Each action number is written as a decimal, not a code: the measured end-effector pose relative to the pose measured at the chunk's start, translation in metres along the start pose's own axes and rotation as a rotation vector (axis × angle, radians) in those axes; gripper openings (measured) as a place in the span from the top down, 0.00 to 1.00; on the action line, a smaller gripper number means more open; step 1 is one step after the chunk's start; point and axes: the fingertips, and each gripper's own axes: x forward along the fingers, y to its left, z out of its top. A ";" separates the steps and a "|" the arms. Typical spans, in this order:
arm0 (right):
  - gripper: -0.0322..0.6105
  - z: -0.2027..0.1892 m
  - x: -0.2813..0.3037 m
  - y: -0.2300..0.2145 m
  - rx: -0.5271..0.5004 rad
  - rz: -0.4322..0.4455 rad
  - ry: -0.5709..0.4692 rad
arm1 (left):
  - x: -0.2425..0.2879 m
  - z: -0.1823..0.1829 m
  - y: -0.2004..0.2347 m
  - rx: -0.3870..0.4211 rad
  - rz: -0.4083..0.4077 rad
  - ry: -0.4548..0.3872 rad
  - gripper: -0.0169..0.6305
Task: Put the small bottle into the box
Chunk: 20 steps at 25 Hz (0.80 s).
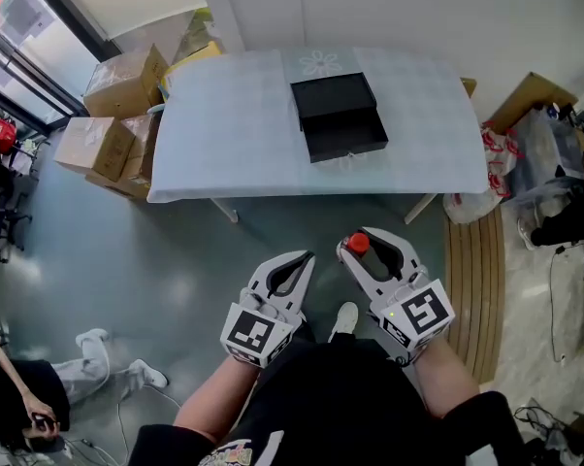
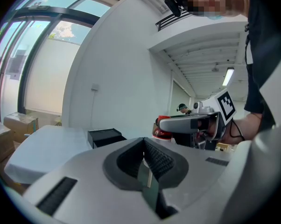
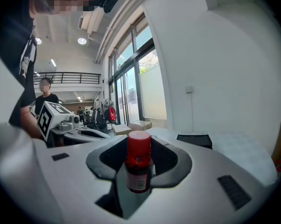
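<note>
We hold a gripper in each hand, low in front of our body over a grey floor.

The left gripper (image 1: 304, 257) has its jaws brought together, with nothing between them. Its own view shows the ribbed dark pads (image 2: 155, 157) meeting at the tip of the left gripper (image 2: 144, 146).

The right gripper (image 1: 358, 240) sits just to the right of the left one, near it but not touching. It is clamped on the small bottle (image 1: 359, 244). In the right gripper view the small bottle (image 3: 138, 164) stands between the jaws near the tip of the right gripper (image 3: 139, 147). Its red cap points away from the handle, and a label wraps its lower body. From the left gripper view we see the right gripper (image 2: 189, 123) from the side, with the bottle's red cap (image 2: 162, 130) poking out beyond its jaws.

Ahead of both grippers and well apart from them stands a table (image 1: 234, 134) covered in a pale cloth. On it lies the black box (image 1: 337, 115), roughly straight ahead of the gap between the two grippers. It shows as two dark halves lying side by side. The bottle is nowhere near it.

Far ahead and to the left of the left gripper, cardboard cartons (image 1: 117, 90) are stacked beside the table.
</note>
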 end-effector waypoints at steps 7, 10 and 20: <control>0.71 0.010 0.030 0.011 -0.001 -0.028 -0.003 | -0.014 0.006 0.032 0.003 -0.023 -0.007 0.96; 0.71 0.013 0.043 0.015 0.001 -0.042 -0.002 | -0.017 0.006 0.045 0.005 -0.041 -0.012 0.96; 0.71 0.020 0.085 0.026 0.009 -0.091 -0.006 | -0.030 0.008 0.083 0.005 -0.088 -0.019 0.96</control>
